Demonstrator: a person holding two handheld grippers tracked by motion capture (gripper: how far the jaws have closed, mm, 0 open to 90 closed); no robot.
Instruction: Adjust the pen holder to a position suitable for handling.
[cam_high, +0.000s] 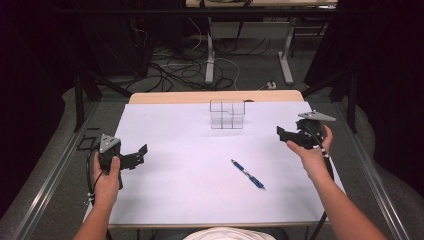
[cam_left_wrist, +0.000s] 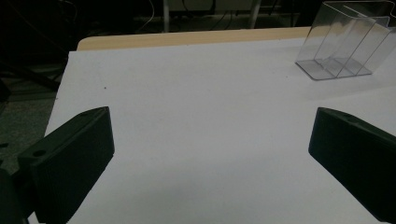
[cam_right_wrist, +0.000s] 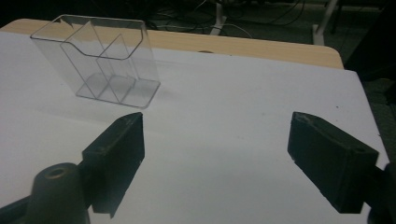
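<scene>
Where the white sheet (cam_high: 180, 165) covers most of the wooden table (cam_high: 215, 96), leaves only a tan strip bare along the far edge. Flat, unmarked, no wrinkles seen.

Toward the far middle of that sheet: clear plastic organizer (cam_high: 227, 114), upright, square-cornered, open at the top, split by thin inner walls into several compartments. Front wall cut lower than back wall, per right gripper view (cam_right_wrist: 100, 60). All compartments see-through down to the base; nothing inside any of them. Same holder at upper right in left gripper view (cam_left_wrist: 348, 39).

Near left edge of sheet: left gripper (cam_high: 141, 152) held in left hand (cam_high: 106, 182), jaws spread wide apart, nothing between them, aimed across the sheet. Well apart from organizer.

Near right edge of sheet: right gripper (cam_high: 281, 133) held in right hand (cam_high: 312, 152), jaws likewise spread wide, gripping nothing, raised above the sheet.

Right of sheet centre, nearer the person than the organizer: blue pen (cam_high: 248, 174), lying flat on a diagonal, touching neither gripper.
</scene>
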